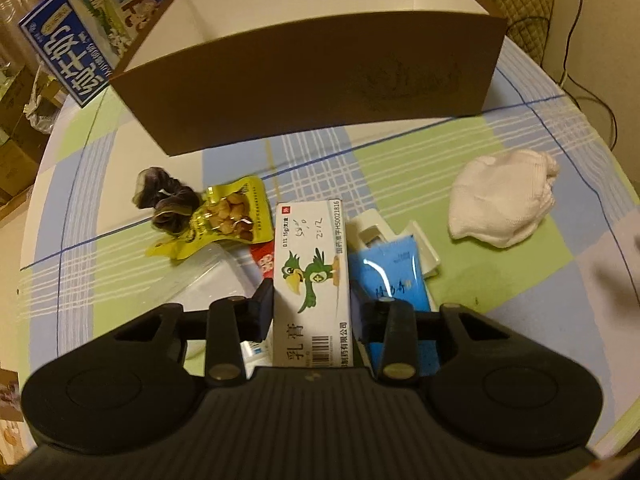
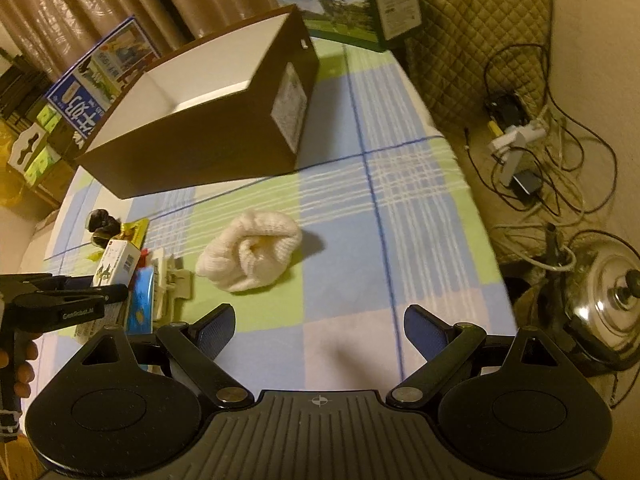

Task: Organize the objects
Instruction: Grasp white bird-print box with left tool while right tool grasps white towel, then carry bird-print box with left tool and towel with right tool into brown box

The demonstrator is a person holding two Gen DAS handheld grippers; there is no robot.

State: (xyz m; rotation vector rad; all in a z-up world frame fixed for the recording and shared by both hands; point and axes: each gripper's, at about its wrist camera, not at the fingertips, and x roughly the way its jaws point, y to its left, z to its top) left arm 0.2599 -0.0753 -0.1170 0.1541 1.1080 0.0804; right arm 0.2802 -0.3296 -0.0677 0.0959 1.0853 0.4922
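My left gripper (image 1: 312,312) is shut on a white ointment box (image 1: 312,264) printed with a green parrot, one pad on each long side. The box lies in a pile with a blue tube (image 1: 394,268), a yellow snack packet (image 1: 224,216), a dark scrunchie (image 1: 164,200) and a white plastic piece (image 1: 426,250). Behind the pile stands an open brown box (image 1: 320,92) with a white inside. A rolled white cloth (image 2: 250,256) lies on the checked tablecloth, ahead and left of my right gripper (image 2: 320,320), which is open and holds nothing. The right wrist view also shows the left gripper (image 2: 68,300) over the ointment box (image 2: 116,264).
A blue milk carton (image 1: 80,40) leans behind the brown box (image 2: 200,148), and a green carton (image 2: 340,0) stands at the back. The table edge runs down the right side. Beyond it, cables (image 2: 520,160) and a steel pot (image 2: 608,312) lie on the floor.
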